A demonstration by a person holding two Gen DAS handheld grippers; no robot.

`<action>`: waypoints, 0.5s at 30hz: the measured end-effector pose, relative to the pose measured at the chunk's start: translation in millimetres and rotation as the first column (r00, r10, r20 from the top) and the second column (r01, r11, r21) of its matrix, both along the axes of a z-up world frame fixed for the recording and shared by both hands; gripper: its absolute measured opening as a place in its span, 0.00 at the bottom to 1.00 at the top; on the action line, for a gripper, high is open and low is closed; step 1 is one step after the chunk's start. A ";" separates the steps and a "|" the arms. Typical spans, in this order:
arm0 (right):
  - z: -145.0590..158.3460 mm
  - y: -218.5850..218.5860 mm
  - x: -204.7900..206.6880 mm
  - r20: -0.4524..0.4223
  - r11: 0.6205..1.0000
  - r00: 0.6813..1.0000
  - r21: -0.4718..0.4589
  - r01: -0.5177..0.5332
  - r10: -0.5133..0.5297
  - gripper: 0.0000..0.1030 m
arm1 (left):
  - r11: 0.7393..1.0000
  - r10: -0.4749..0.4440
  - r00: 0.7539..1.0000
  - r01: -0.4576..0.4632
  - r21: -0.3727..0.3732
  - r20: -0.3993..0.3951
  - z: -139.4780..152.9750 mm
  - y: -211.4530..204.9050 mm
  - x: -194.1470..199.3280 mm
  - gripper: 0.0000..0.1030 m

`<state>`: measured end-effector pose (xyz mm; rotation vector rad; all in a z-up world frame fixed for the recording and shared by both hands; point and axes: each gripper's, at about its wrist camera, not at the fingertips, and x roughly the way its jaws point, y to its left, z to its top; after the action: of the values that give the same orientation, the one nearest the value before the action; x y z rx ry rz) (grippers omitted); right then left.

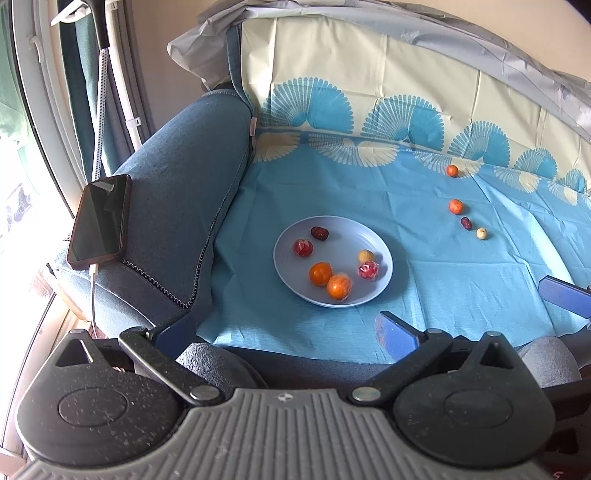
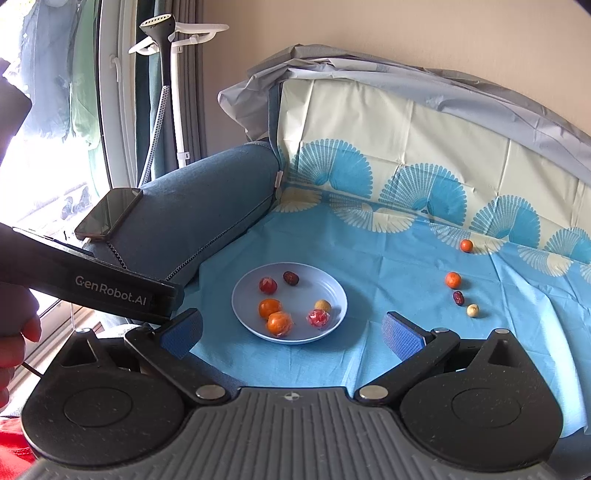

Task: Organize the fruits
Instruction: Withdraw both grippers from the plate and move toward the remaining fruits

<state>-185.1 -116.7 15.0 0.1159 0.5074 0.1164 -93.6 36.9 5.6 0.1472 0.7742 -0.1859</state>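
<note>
Just ahead of both spread claws (image 2: 291, 332), fruit plate (image 2: 332, 291).

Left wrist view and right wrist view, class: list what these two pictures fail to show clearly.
- Left tool: its left finger is hidden behind its own linkage in the left wrist view.
- Small pale fruit and dark fruit on the cloth: too small to identify.
- Phone screen: dark glare, nothing readable.

Phone (image 1: 99, 221): dark screen up, flat on the sofa armrest, white cable at its near end.
Sofa armrest (image 1: 184, 206): blue denim-like fabric, left of the cloth.
Cloth (image 1: 332, 184): blue with fan pattern, spread over seat and backrest.
Grey cover (image 2: 406, 77): crumpled along the backrest top.
Garment steamer (image 2: 162, 29): upright by the window.
</note>
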 end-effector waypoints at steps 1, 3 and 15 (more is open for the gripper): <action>-0.5 0.1 1.0 -0.003 1.000 1.000 0.000 -0.001 0.001 0.99 | 1.000 0.000 1.000 0.000 0.000 -0.004 -0.5 -0.1 1.1 1.00; -1.5 -0.3 2.7 -0.005 1.000 1.000 0.002 -0.001 0.001 0.99 | 1.000 -0.001 1.000 0.001 0.005 -0.007 -1.1 -1.3 3.7 1.00; -29.3 -29.4 22.8 -0.069 0.990 0.991 0.076 0.122 -0.117 0.99 | 1.000 -0.008 0.998 0.008 0.002 -0.068 1.6 -25.0 37.4 1.00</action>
<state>-162.4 -146.1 -14.3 0.2285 0.5586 0.0155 -56.2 11.9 7.2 0.1465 0.8416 -0.1988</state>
